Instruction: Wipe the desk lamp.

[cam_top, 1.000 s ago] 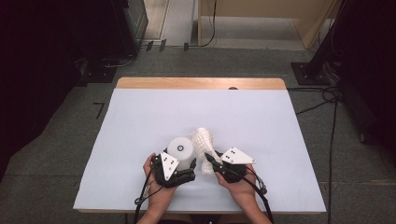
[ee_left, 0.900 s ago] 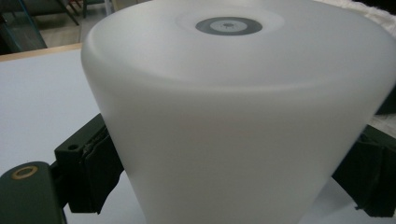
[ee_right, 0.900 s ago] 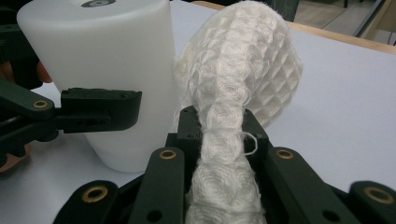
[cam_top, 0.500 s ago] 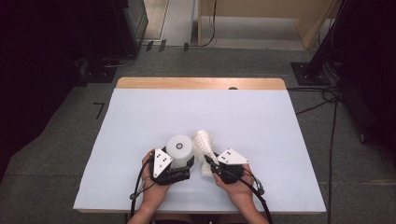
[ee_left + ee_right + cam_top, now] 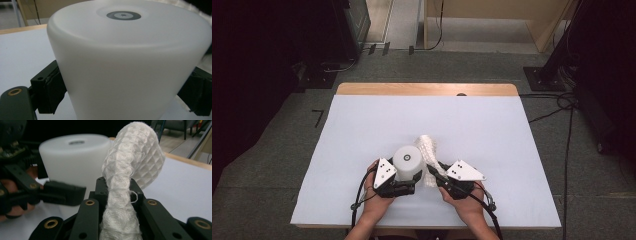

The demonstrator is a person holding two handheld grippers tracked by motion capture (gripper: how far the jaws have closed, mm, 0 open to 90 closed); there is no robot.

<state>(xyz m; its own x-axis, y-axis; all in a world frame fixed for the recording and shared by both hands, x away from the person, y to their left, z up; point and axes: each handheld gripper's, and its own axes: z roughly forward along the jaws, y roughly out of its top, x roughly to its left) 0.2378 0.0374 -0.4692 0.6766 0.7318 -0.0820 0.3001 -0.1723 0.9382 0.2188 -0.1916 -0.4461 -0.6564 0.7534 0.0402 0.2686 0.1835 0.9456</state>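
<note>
A white upside-down cup [image 5: 407, 161] stands on the white table [image 5: 362, 130] near the front edge, its flat base with a grey ring facing up [image 5: 123, 15]. My left gripper [image 5: 404, 176] is shut on the cup, one black jaw on each side of it [image 5: 130, 75]. Just right of the cup a white waffle-weave cloth [image 5: 428, 150] stands up in a bunch. My right gripper [image 5: 435, 175] is shut on the cloth [image 5: 132, 167], pinching it into a narrow strip between the jaws [image 5: 117, 192]. The cup [image 5: 72, 157] sits to the left in the right gripper view.
The wooden far edge of the table [image 5: 427, 89] shows beyond the white cover. Cables [image 5: 562, 105] lie on the grey floor at the right, and dark equipment [image 5: 352, 20] stands at the back left.
Both hands with their grippers have slid slightly toward the near edge, and the cloth has shifted a little with the right one. The cup stays in place.
</note>
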